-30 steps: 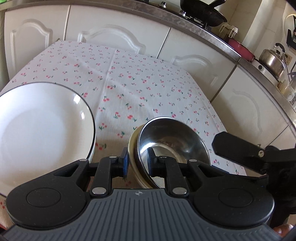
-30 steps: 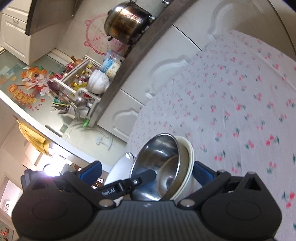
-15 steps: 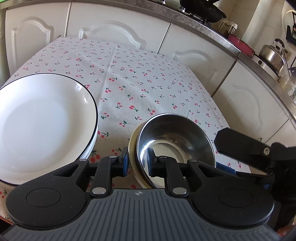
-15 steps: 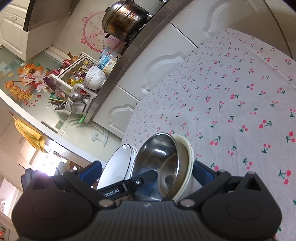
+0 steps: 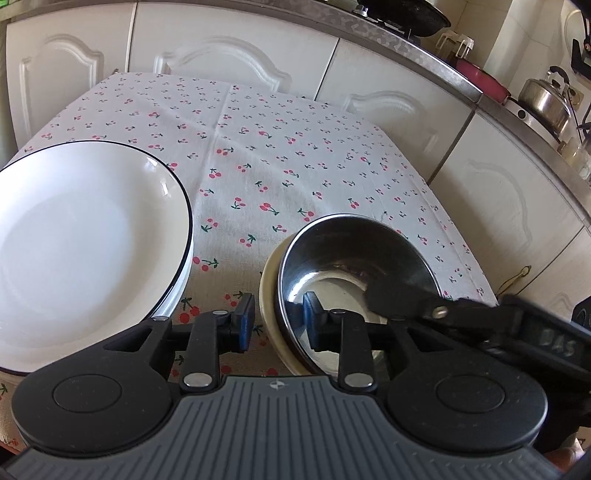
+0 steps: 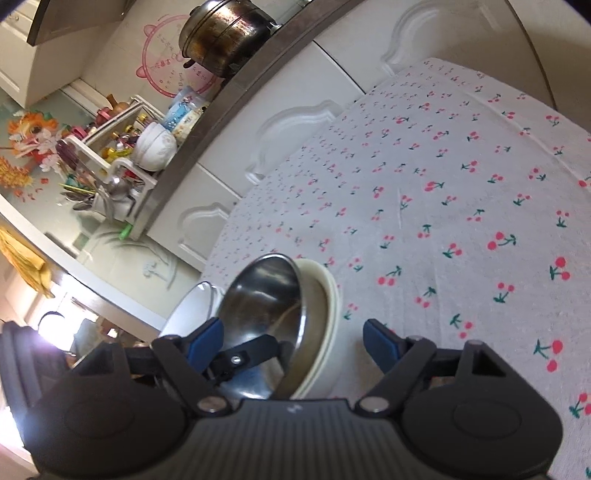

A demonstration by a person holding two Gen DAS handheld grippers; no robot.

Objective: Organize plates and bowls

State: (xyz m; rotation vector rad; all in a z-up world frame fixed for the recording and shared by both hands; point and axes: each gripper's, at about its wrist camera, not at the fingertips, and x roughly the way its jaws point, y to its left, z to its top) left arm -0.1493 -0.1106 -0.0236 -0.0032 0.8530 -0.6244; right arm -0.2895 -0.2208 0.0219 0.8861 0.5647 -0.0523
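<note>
Nearest the left wrist camera, the left gripper (image 5: 279, 322) straddles the near edge of two nested bowls: its blue left pad stands outside the cream bowl (image 5: 269, 295), clear of the wall, and its right pad sits inside the steel bowl (image 5: 354, 254). Its jaws have just been opening, so both rims lie between them without being pinched.

The right gripper (image 6: 293, 345) comes at the same stack from the other side. In its own view one blue pad sits at the steel bowl's side and the other stands apart from the cream bowl's outer wall, on the cloth side. Its jaws have just been closing, yet they are spread wider than the stack, with both bowls between them. In the left view one black finger (image 5: 399, 301) of this gripper reaches across the steel bowl's rim.

The steel bowl sits inside the cream bowl, shifted toward one side so the cream rim shows as a crescent. The pair rests near the front edge of the tabletop (image 5: 295, 155), which is covered by a white cloth printed with red cherries.

Just beside the bowls lies a large white plate (image 5: 85, 236) with a thin dark rim — apart from them, with a strip of cloth between.

Beyond the tabletop stand white cabinet doors (image 5: 236, 62) under a grey counter edge. On that counter a steel kettle (image 5: 545, 101) shows in the left view, and a large stained pot (image 6: 225, 33) and a dish rack (image 6: 122, 162) holding a white bowl in the right view.
</note>
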